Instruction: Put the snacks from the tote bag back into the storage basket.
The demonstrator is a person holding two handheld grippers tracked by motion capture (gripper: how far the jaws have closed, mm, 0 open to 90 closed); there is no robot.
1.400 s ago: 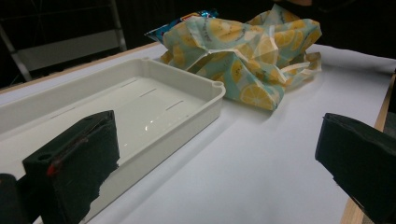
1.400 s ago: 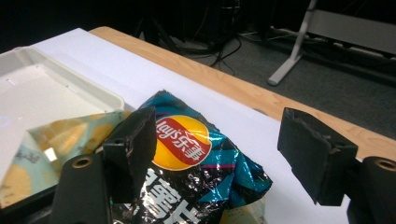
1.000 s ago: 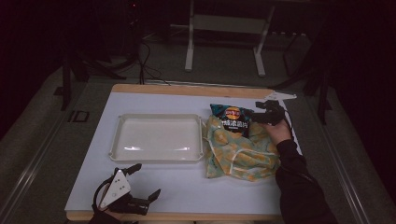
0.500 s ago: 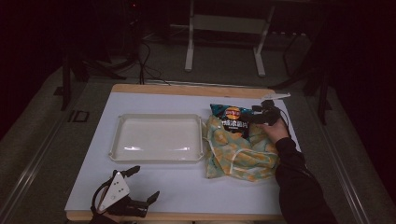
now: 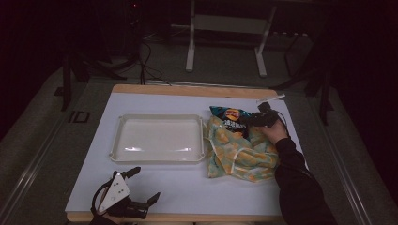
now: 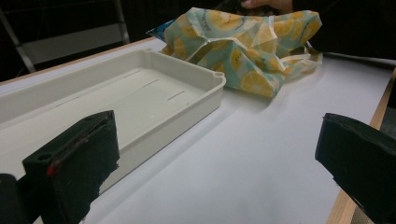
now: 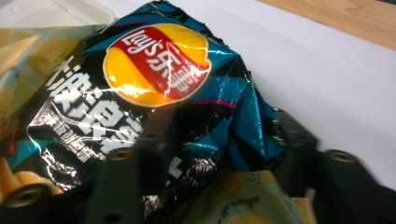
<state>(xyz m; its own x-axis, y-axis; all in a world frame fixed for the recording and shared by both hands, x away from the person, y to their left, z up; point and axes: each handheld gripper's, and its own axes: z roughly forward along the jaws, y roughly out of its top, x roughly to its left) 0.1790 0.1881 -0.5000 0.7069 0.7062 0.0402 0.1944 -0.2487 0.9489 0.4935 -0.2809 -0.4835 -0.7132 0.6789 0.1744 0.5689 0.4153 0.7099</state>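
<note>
Currently we see right gripper [image 5: 248, 121] fingers closed on chip bag [image 7: 159, 93] atop lemon-print bag [image 5: 239, 150], far right | left gripper [image 5: 133, 187] fingers wide, near left tabletop [image 5: 197, 192] | tray [image 5: 159, 138] centre

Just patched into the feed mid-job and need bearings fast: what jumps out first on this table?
The shiny Lay's chip bag stands out at the table's far right, with the right tongs closed around its lower edge. It sits half inside a lemon-print cloth bag. Left of that lies an empty cream tray, and the left tongs rest open at the near left edge.
</note>
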